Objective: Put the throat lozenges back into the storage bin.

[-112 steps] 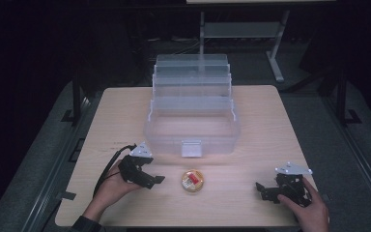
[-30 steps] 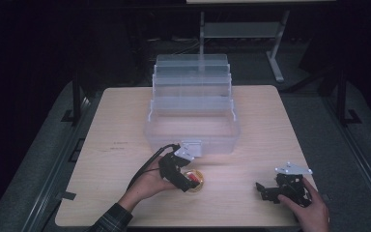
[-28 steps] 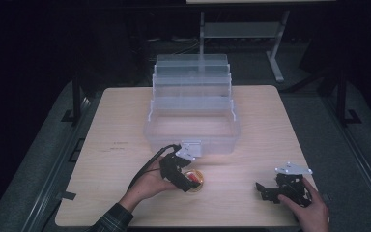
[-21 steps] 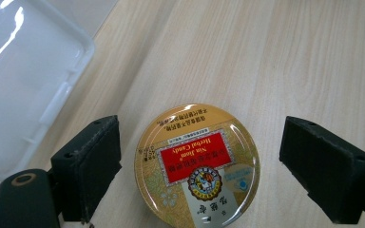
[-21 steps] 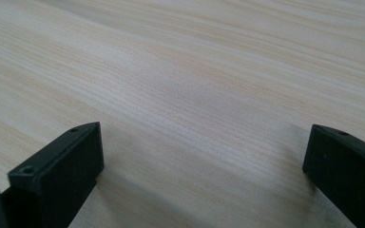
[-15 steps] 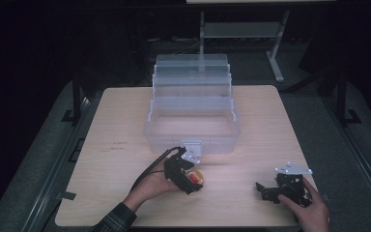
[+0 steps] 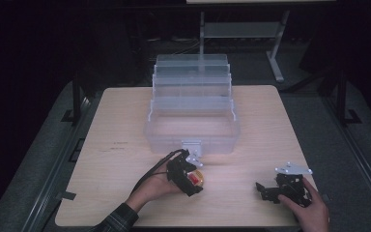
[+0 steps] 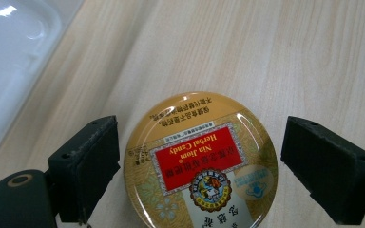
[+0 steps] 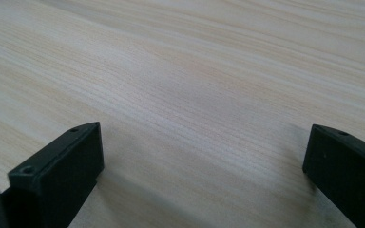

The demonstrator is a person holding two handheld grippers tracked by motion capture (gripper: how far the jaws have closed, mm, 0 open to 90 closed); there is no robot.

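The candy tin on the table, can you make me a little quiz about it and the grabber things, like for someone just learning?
1. True or false: the left gripper has its jaws apart, one on each side of the candy tin.
2. What lies between the right gripper jaws: A) the tin, B) bare wooden table, C) a lid?
3. Fill in: the tin sits just in front of the clear plastic ____.

Key: 1 true, with a small gap on each side. 2 B. 3 box, a tiered see-through one at the middle of the table.
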